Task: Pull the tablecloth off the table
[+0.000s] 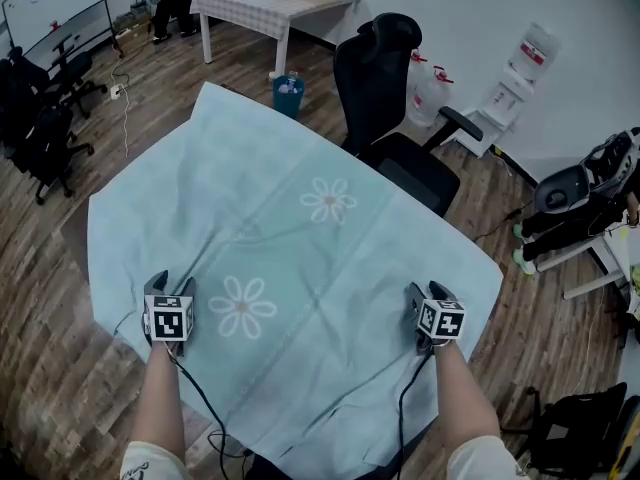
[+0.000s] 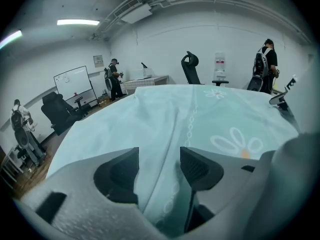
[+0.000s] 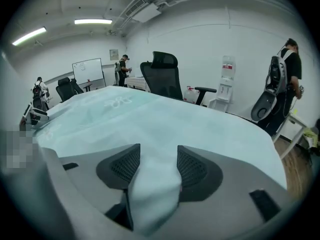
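A small blue bin (image 1: pixel 288 94) stands on the wood floor just left of the black office chair (image 1: pixel 385 78). There is something pale in it that I cannot make out. On the chair's other side are clear water jugs (image 1: pixel 430 90) with red caps.

The tablecloth (image 1: pixel 300 258) is on the near side of that chair, spread over the bench and hiding it completely. It is pale blue-green with white daisies and creased in soft ridges.

The left hand-held gripper (image 1: pixel 172 282) is released, its jaws apart with a ridge of cloth running loosely between them. The right hand-held gripper (image 1: pixel 422 294) is also released, and a pinched-up fold of cloth stands between its spread pads.
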A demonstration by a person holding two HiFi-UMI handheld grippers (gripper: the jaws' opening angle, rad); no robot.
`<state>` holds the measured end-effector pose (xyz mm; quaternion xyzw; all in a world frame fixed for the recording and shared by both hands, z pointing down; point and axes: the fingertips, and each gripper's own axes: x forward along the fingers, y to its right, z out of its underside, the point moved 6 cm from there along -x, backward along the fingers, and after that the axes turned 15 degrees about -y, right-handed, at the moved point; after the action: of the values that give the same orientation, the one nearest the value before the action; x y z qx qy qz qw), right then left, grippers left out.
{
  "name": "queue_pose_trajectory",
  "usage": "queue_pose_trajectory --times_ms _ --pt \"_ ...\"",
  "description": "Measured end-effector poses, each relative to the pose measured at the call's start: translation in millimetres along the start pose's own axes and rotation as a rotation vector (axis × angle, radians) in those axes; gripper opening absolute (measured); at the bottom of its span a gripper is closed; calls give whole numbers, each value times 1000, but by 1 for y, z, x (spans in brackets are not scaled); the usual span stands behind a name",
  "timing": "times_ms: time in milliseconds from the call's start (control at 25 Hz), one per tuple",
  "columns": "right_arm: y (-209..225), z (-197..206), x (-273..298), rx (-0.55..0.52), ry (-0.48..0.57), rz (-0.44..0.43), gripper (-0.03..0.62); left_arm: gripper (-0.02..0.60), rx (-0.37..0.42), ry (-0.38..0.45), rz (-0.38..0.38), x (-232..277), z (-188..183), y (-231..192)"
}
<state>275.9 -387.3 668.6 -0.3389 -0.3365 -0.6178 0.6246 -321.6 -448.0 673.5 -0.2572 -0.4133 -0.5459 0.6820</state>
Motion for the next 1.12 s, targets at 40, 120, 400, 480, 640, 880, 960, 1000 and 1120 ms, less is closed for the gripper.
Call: queue_pose_trajectory --times_ms 40,120,400,480,640,880,960,1000,1120 --pt "2 1 6 -9 -28 9 227 258 7 -18 -1 7 1 0" --pt "5 1 14 -39 -90 16 230 259 -7 -43 22 18 3 -2" --pt "7 -13 21 -29 -239 -37 212 148 -85 -64 168 25 -1 2" --pt "3 -14 22 -44 -260 -40 171 52 -44 -76 149 25 -3 13" --pt "-8 -16 23 -51 -248 -21 28 14 -19 -76 96 25 -1 22" --pt "-14 -13 20 -33 -184 10 20 11 21 -66 103 6 -3 30" --pt "-16 -14 7 -37 -139 13 18 11 34 -32 90 -10 -6 36" --pt "-16 -14 -1 -32 -110 7 18 11 42 -15 82 -19 -8 38" --pt "-20 -14 -27 -23 -38 -22 18 11 45 22 68 -44 -10 44"
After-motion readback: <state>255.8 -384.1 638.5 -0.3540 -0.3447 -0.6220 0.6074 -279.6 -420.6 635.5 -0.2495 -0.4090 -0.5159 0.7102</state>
